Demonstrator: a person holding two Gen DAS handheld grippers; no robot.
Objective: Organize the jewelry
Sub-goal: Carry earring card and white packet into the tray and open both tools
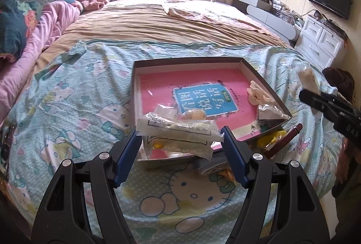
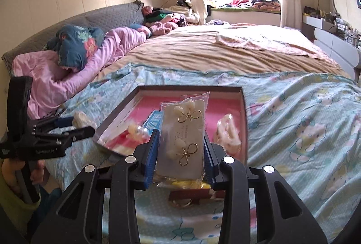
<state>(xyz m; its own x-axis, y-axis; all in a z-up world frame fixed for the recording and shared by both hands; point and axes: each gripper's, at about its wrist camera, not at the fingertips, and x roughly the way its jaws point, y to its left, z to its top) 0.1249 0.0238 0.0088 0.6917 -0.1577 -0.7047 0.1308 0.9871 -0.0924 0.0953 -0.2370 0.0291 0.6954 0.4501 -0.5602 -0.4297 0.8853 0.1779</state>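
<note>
A shallow dark box (image 1: 266,81) with a pink book inside lies on the Hello Kitty sheet; it also shows in the right wrist view (image 2: 244,108). My left gripper (image 1: 180,133) is shut on a clear plastic packet (image 1: 178,129) held above the box's near edge. My right gripper (image 2: 181,140) is shut on a bagged earring card (image 2: 183,131) with two gold bow earrings, held upright over the box. In the box lie a cream hair clip (image 1: 257,95), a bagged bead item (image 1: 194,114) and a dark bagged piece (image 1: 270,114).
Yellow, red-brown and other small items (image 1: 279,138) lie on the sheet by the box's near corner. A pink quilt (image 1: 45,29) and pillows lie at the left. White drawers (image 1: 320,41) and a TV stand at the right.
</note>
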